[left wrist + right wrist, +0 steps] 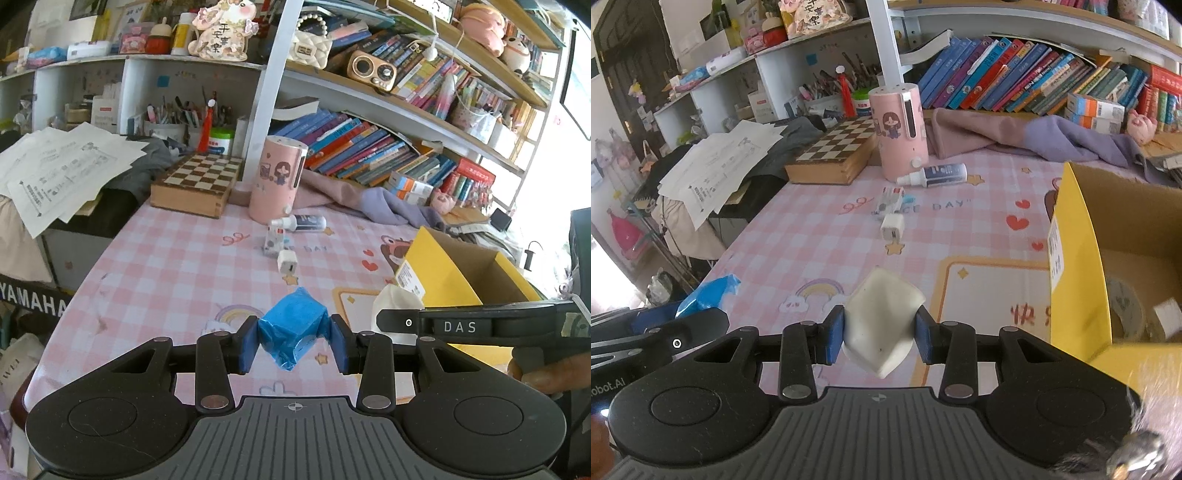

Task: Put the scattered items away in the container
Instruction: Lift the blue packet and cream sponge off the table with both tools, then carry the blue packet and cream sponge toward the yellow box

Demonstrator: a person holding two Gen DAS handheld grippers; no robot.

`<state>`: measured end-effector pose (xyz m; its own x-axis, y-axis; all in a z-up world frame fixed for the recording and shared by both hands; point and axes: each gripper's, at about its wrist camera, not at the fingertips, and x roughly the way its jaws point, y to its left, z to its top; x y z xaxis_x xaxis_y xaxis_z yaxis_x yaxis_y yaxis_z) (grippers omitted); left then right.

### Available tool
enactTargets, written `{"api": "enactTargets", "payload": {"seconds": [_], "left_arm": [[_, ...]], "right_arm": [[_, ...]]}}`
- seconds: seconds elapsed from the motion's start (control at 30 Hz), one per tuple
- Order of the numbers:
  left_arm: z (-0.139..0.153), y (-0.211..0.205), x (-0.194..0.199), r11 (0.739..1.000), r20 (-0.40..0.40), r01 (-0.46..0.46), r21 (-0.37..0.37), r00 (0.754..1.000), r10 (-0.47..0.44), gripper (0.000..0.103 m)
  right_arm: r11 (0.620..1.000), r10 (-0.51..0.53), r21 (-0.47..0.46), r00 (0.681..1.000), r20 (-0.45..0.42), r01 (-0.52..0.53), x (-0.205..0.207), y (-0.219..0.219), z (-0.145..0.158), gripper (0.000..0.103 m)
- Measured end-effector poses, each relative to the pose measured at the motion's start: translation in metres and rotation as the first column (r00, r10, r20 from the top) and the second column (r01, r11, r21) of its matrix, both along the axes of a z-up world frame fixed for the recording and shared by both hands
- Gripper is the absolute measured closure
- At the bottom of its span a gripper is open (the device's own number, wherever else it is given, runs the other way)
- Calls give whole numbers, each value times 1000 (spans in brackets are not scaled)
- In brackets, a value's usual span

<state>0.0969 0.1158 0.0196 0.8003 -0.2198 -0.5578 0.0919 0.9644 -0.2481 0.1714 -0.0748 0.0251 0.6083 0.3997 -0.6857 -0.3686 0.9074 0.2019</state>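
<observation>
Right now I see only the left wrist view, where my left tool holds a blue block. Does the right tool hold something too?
Observer: Yes. The right tool is shut on a white packet.
Operator: Is the box empty inside?
Observer: No. A tape roll lies on the bottom of the box.
Operator: Is the packet above the box?
Observer: Not yet. It hangs above the pink cloth, left of the box's yellow wall in the right wrist view.
</observation>
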Motion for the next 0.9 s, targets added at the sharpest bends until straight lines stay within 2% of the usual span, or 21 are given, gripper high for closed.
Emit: {"api": "enactTargets", "payload": {"seconds": [0.47, 0.9], "left_arm": [[4, 1, -44, 1000, 30, 7, -7, 1000, -7, 64], [-2, -11, -71, 998, 3, 69, 3, 998, -69, 64]], "right_arm": [[1000, -18, 3, 1000, 24, 18, -56, -2, 5, 68], [997, -72, 18, 997, -6, 72, -99, -18, -5, 68]]}}
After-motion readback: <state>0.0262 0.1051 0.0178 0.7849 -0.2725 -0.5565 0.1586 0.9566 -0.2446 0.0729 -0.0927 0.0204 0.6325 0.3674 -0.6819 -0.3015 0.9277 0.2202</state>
